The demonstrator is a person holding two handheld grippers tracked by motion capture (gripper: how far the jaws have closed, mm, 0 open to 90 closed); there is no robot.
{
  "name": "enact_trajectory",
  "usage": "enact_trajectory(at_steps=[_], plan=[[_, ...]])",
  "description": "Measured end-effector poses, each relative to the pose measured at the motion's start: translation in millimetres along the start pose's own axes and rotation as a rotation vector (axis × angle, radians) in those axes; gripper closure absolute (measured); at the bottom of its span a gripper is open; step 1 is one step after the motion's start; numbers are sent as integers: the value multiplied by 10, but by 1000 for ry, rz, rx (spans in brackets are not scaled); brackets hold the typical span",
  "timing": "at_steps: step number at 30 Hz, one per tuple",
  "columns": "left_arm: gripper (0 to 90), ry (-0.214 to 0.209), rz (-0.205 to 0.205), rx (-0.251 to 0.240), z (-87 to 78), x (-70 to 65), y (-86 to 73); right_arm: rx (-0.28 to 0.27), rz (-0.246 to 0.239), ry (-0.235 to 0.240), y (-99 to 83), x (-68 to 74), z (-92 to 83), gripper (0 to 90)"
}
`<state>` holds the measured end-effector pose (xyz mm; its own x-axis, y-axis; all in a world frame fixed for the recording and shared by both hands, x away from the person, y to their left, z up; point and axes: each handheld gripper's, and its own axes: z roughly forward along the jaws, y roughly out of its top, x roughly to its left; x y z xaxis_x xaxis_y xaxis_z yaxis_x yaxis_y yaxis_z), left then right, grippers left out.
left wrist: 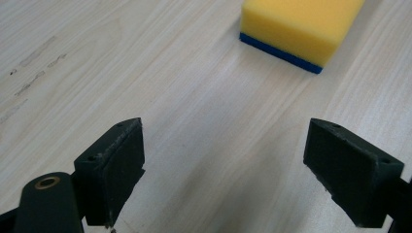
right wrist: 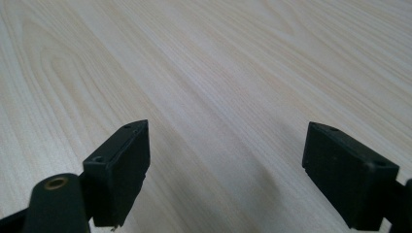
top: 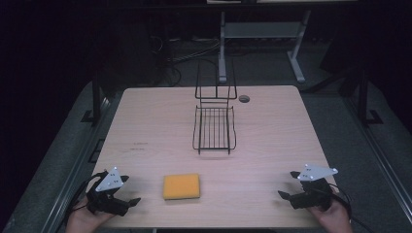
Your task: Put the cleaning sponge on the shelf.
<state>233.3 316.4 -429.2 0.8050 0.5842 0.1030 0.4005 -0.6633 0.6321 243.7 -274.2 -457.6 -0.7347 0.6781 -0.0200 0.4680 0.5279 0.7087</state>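
Bare table (top: 145, 126) lies between both grippers, broken by the sponge (top: 181, 187) (near edge) and wire rack (top: 214, 127) farther back

One sponge (top: 181, 187), one wire rack (top: 214, 127), two hand-held grippers.

- The left gripper (top: 127, 190) sits at the near left corner of the desk, held from below by the person's left hand (top: 83, 219), its grey three-cornered plate facing up
- Its jaws stand wide apart, pointing inward and to the right, with nothing between them; the left gripper view (left wrist: 226, 160) shows them low over the desk
- The right gripper (top: 288, 185) sits at the near right corner, gripped by the right hand (top: 335, 218), its grey plate on top
- Its jaws are likewise spread wide and bare, pointing inward to the left; the right gripper view (right wrist: 226, 162) shows both jaws just above the desk
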Motion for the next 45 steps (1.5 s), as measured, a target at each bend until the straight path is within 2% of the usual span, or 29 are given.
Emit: enact_trajectory(at_steps=[6, 11, 18, 24, 28, 39, 45], plan=[[145, -1, 8, 8, 2, -14, 26, -1, 4, 2, -13, -16, -2, 167], [145, -18, 40, 21, 34, -22, 92, -3, -5, 5, -4, -6, -15, 165], [145, -62, 54, 4, 62, -54, 173, -18, -4, 9, 5, 0, -30, 162], [145, -86, 67, 28, 66, -51, 219, -17, -6, 16, 6, 14, -21, 159], [145, -82, 92, 56, 65, -56, 275, -13, -14, 15, 18, 39, -21, 158], [145, -111, 151, 61, 99, -95, 476, -2, -24, 29, 24, 57, 16, 153], [145, -130, 162, 78, 180, -129, 594, -5, -25, 29, 25, 64, 13, 152]])
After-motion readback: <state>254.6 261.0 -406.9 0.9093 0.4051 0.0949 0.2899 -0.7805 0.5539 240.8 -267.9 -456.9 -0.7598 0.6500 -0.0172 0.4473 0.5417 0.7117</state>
